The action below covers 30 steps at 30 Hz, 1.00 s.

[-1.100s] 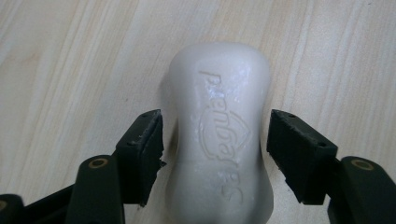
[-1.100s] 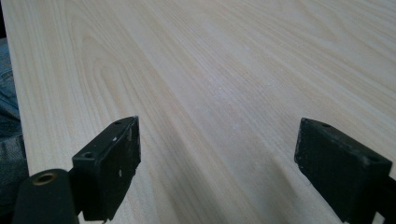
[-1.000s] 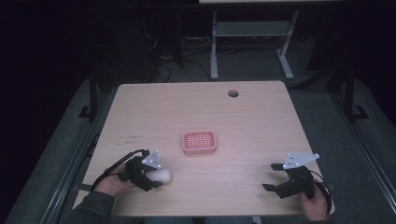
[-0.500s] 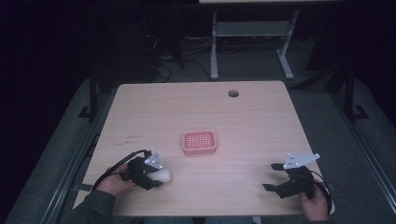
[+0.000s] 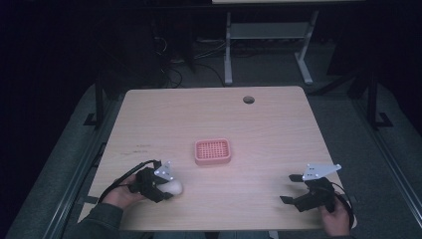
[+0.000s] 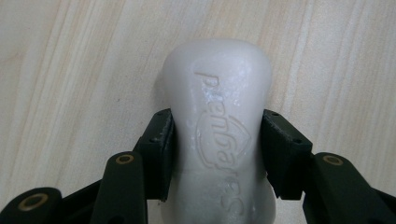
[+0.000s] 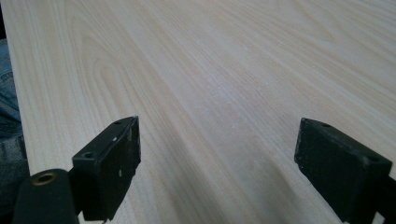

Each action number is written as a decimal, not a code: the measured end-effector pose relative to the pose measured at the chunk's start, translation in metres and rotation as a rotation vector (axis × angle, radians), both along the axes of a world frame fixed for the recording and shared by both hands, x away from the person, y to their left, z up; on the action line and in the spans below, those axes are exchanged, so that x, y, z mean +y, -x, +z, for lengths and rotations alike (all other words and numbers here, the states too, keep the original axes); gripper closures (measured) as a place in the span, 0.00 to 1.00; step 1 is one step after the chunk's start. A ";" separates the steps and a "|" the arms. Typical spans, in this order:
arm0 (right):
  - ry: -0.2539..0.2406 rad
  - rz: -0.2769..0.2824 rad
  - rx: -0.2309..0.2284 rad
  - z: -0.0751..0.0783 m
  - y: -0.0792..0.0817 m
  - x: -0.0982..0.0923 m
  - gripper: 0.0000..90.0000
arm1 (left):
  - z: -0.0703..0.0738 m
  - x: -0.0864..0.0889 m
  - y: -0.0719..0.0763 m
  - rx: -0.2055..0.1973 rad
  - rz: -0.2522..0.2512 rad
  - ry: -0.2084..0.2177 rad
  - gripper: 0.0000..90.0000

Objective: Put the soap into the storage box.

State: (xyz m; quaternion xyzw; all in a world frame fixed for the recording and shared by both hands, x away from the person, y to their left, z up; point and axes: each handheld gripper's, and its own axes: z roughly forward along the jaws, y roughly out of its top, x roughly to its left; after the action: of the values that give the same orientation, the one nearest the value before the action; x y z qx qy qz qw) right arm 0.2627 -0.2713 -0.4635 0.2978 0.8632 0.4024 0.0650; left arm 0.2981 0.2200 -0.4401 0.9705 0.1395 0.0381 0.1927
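A white bar of soap with embossed lettering lies on the wooden table, and my left gripper is shut on its sides. From above, the soap pokes out of the left gripper near the table's front left. A pink soap dish with a dotted grid sits in the middle of the table, apart from both grippers. My right gripper rests at the front right, its jaws wide apart over bare wood. In the right gripper view the right gripper holds nothing.
A round cable hole sits near the table's far edge. Beyond the table stands a white metal frame on dark floor. The table's front edge runs just below both hands.
The left gripper and the soap have shifted very slightly. The right gripper has not moved.
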 end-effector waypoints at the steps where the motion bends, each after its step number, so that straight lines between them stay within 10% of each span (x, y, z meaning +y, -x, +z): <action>1: -0.002 -0.003 0.001 0.000 0.000 0.000 0.16 | 0.001 -0.001 0.000 -0.001 -0.005 -0.003 0.55; 30: -0.041 -0.022 -0.023 0.004 0.004 -0.005 0.16 | 0.033 -0.030 -0.024 0.008 -0.092 0.018 0.55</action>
State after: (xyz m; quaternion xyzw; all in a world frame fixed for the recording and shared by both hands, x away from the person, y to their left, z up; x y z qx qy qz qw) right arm 0.2585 -0.2766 -0.4596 0.3040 0.8505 0.4229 0.0733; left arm 0.3217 0.1902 -0.4075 0.9743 0.0958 0.0239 0.2022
